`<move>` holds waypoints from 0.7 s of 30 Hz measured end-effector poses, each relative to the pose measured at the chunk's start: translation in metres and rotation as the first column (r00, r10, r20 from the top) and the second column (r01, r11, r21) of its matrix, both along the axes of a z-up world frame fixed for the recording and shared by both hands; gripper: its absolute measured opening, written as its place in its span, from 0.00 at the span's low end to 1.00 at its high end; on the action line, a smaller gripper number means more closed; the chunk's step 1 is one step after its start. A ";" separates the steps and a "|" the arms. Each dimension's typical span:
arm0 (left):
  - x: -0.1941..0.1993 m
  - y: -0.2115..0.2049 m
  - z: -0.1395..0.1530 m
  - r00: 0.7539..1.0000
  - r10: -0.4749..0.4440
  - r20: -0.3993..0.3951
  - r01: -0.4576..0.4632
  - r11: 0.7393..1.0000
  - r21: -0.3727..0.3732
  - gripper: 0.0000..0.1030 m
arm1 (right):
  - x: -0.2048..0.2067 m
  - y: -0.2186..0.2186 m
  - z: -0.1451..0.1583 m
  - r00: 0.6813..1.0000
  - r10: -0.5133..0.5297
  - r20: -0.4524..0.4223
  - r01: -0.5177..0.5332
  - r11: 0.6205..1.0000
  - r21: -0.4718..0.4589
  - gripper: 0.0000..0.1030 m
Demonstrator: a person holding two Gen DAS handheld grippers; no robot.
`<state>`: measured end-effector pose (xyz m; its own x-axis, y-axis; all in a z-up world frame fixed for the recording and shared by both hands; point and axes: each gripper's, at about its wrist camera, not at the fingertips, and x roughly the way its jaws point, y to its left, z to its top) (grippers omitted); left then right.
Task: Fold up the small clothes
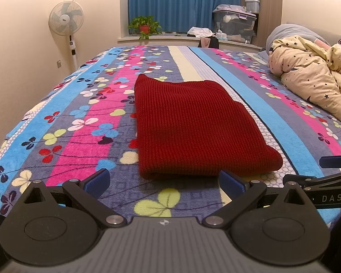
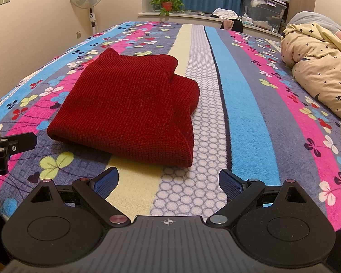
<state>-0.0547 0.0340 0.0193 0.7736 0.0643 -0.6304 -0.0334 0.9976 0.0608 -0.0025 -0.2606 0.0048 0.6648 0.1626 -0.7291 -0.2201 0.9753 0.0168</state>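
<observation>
A dark red knitted garment lies folded into a rough rectangle on the striped flowered bedspread. My left gripper hovers just short of its near edge, open, nothing between its blue pads. In the right wrist view the same garment sits ahead and to the left, with a lumpy fold at its right side. My right gripper is open over the cream and honeycomb stripes, near the garment's front right corner. Each gripper shows at the edge of the other's view: the right one, the left one.
A cream star-print quilt is bunched at the right side of the bed. A standing fan is by the left wall. Beyond the bed is a window ledge with a potted plant, clothes and a storage box.
</observation>
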 end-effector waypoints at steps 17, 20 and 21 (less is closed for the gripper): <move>0.000 -0.001 0.000 1.000 0.001 0.001 -0.001 1.000 0.001 0.99 | 0.000 0.000 0.000 1.000 -0.001 0.000 0.001 1.000 0.000 0.92; 0.000 -0.001 0.000 1.000 -0.001 0.003 0.001 1.000 0.000 0.99 | 0.000 0.001 0.000 1.000 -0.002 0.000 0.002 1.000 0.001 0.92; 0.000 -0.002 0.000 1.000 -0.002 0.003 0.002 1.000 0.001 0.99 | 0.000 0.001 0.000 1.000 -0.002 0.000 0.002 1.000 0.000 0.92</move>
<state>-0.0548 0.0320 0.0195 0.7758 0.0639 -0.6278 -0.0320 0.9976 0.0620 -0.0026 -0.2601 0.0048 0.6651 0.1617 -0.7290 -0.2185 0.9757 0.0172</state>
